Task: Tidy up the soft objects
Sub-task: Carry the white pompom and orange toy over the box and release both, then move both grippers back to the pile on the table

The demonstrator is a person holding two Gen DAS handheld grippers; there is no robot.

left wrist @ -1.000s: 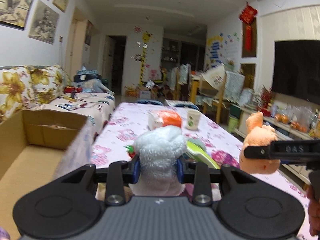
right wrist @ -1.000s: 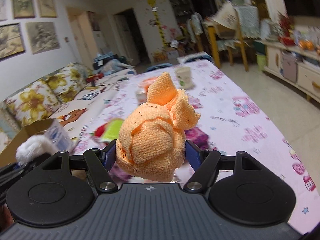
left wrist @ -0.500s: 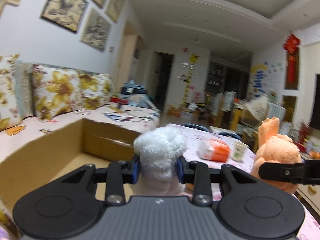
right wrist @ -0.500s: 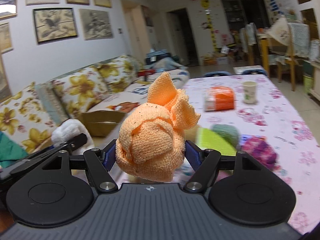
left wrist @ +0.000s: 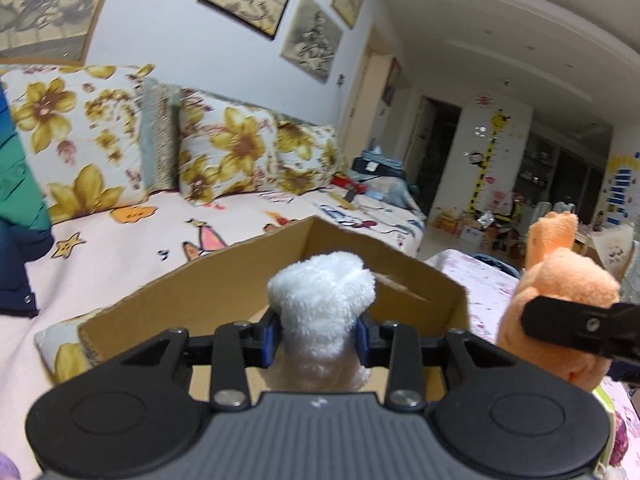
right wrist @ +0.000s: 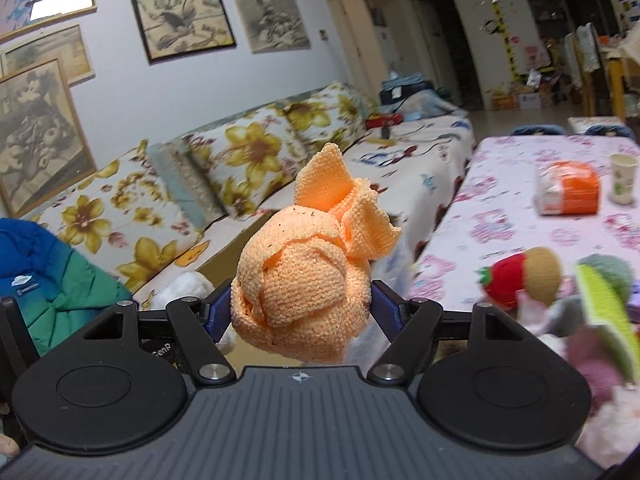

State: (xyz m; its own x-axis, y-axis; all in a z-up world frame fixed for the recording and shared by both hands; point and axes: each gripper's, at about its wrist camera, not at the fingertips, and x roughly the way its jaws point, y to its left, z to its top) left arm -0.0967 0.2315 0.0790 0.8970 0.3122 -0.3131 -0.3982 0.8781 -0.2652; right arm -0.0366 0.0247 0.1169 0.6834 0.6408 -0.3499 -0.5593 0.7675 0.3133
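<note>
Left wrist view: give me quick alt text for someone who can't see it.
The left gripper is clamped on a fluffy white soft toy, its jaws just starting to open, held in front of an open cardboard box beside a floral sofa. At right, the right gripper's finger presses an orange cloth bundle.

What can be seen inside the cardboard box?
Only bare inner walls of the cardboard box show. Its floor is covered by the white towel and left gripper, jaws opening slightly.

You hold a fluffy white plush [left wrist: 320,300] and a coarse-knit orange cloth [right wrist: 304,284] (matt, both); the box [left wrist: 224,284] ahead is plain brown cardboard.
</note>
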